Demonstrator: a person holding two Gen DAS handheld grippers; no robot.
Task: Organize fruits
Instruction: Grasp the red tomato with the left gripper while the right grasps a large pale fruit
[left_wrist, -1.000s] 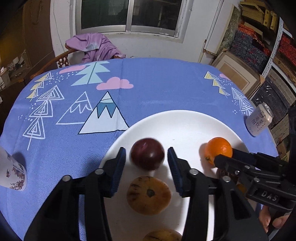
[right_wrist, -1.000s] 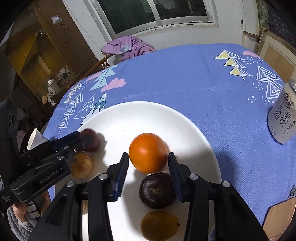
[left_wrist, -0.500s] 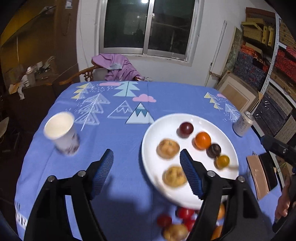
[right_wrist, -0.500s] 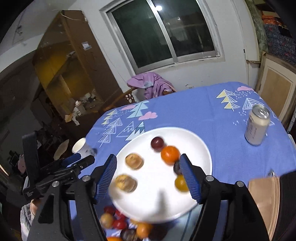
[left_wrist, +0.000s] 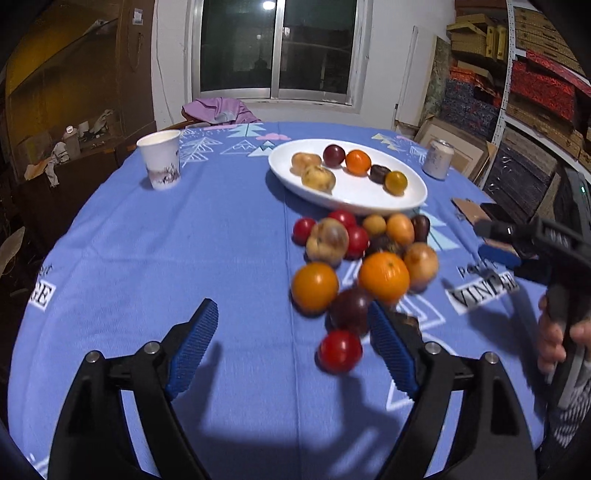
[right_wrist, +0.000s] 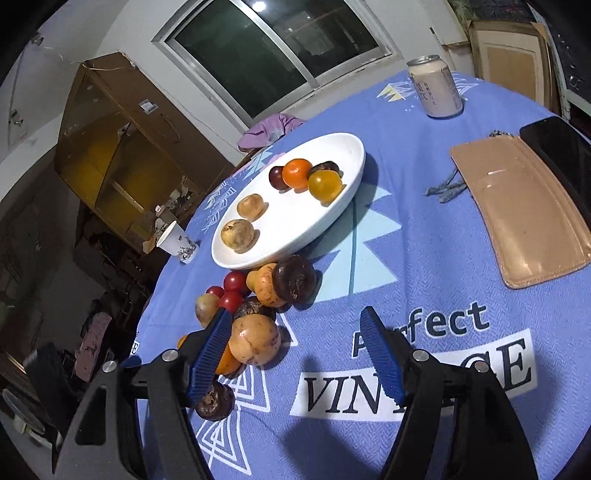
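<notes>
1. One white plate (left_wrist: 354, 201) sits on the blue tabletop (left_wrist: 184, 258), toward the far side, and it carries six fruits: two tan pieces on its left, then a dark red plum (left_wrist: 334, 156), an orange (left_wrist: 358, 161), a dark brown fruit (left_wrist: 379, 172) and a yellow-orange one (left_wrist: 396, 182) in a row on its right.
2. A loose heap of fruit (left_wrist: 365, 254) lies on the cloth just in front of the plate. I count about a dozen pieces, though some hide behind others: roughly four red tomatoes, two big oranges, several tan or peach-coloured ones and a few dark ones.
3. One red tomato (left_wrist: 340, 350) lies nearest, slightly apart from the heap.
4. One paper cup (left_wrist: 160, 160) stands upright on the left, well apart from the plate; one drink can (left_wrist: 437, 158) stands upright to the plate's right.
5. One tan pouch (right_wrist: 517, 210) lies flat at the right, with a dark phone (right_wrist: 557, 147) just beyond it.
6. The left tool (left_wrist: 291, 347) hangs over bare cloth, its jaws spreading wide with nothing pressed between them; the red tomato shows between its blue pads, untouched.
7. The right tool (right_wrist: 299, 354) is likewise widening and grips nothing; its left pad stands in front of the heap's near edge, beside a tan fruit (right_wrist: 255, 339), and whether they touch I cannot tell.
8. A hand (left_wrist: 557, 339) holds the right tool's handle.
</notes>
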